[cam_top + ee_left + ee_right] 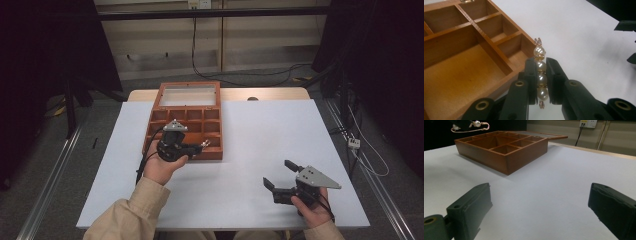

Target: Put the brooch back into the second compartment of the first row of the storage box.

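A string of pearls with gold links (pixel 540 73) stands upright between the pads of my left gripper (pixel 540 65), which is shut on it. In the high view this left gripper (pixel 202 146) hangs over the front right corner of a wooden compartment box (pixel 183 152). The box (pixel 486 42) has several bare compartments below the pearls. From the right gripper view the pearl piece (pixel 471 125) hangs above the box (pixel 506 161) at the far left. My right gripper (pixel 277 172) rests low near the table's front right, jaws wide open with nothing between them (pixel 540 195).
The box's glass-paned lid (pixel 189 95) lies open toward the back. The white tabletop (pixel 260 130) stretches between the box and the right gripper. Black stands and cables sit on the floor around the table.
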Motion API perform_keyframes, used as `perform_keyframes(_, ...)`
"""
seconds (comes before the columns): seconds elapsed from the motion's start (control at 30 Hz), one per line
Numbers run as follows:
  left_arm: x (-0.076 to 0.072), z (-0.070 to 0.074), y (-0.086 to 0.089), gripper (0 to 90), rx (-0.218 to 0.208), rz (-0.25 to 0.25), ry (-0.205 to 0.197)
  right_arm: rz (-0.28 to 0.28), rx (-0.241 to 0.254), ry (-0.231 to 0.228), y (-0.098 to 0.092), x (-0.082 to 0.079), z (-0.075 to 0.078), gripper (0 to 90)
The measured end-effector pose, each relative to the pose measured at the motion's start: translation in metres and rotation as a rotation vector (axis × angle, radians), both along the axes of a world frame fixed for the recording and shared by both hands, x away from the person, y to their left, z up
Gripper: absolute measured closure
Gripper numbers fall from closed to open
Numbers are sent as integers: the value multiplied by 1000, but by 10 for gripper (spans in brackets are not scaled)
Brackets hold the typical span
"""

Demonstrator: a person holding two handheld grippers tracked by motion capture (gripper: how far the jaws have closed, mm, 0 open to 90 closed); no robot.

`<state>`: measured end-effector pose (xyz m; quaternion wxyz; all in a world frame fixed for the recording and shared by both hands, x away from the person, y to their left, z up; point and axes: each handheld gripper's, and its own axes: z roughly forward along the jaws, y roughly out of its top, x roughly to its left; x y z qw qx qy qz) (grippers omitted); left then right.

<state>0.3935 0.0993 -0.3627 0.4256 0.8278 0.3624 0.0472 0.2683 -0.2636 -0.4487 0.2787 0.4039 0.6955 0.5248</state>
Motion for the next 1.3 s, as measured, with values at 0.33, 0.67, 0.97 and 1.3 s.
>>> perform_keyframes(0.33,16,6,9,802,16,42,-8,5,3,2,0,0,0,41)
perform_keyframes(0.67,29,10,14,802,20,74,-15,6,5,1,0,0,0,41)
perform_keyframes(0.97,41,13,18,802,28,94,-23,7,5,2,0,0,0,41)
perform_keyframes(1.3,52,14,22,802,49,119,-33,6,5,1,-1,0,0,41)
